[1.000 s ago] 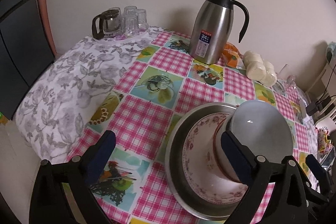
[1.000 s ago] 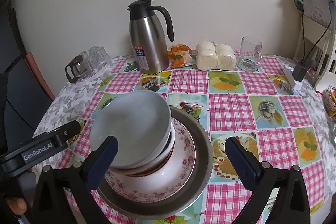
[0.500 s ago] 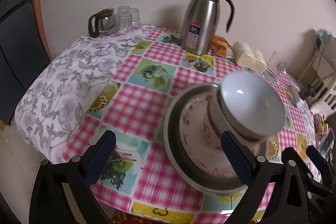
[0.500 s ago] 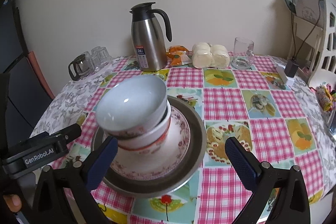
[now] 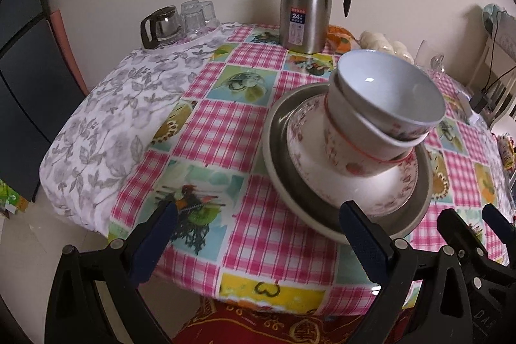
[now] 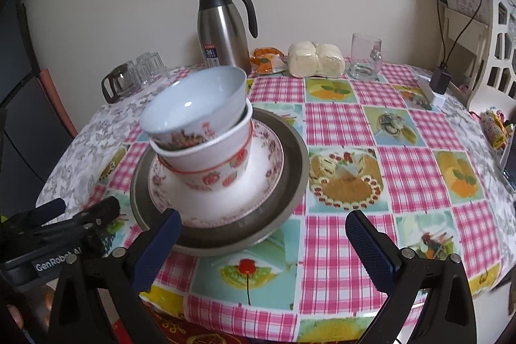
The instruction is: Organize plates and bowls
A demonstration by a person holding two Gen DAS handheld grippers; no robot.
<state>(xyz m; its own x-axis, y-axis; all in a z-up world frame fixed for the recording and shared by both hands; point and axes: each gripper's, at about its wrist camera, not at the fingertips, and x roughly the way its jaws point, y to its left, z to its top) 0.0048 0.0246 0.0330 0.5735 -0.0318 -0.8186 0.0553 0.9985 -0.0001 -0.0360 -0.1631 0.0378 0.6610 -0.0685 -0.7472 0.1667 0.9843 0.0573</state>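
Nearest, the left gripper (image 5: 254,239) and right gripper (image 6: 262,242) are hovering off the counter's (image 6: 342,124) front edge, fingers apart and holding nothing. Beyond them, two nested bowls (image 6: 201,131) are sitting tilted on a floral plate (image 6: 258,186) inside a metal dish (image 6: 295,170) near that front edge. A steel jug (image 6: 224,28) is standing at the back edge.

The bowls (image 6: 200,131) and floral plate (image 6: 258,189) look like glossy glazed ceramic, set on a dull grey metal tray (image 6: 290,182). Behind the tray, the jug (image 6: 222,31) is brushed steel with a black plastic lid and handle. A smooth, slightly shiny cloth (image 6: 354,124) covers the desk. Right of the jug stands a clear glass mug (image 6: 364,57).
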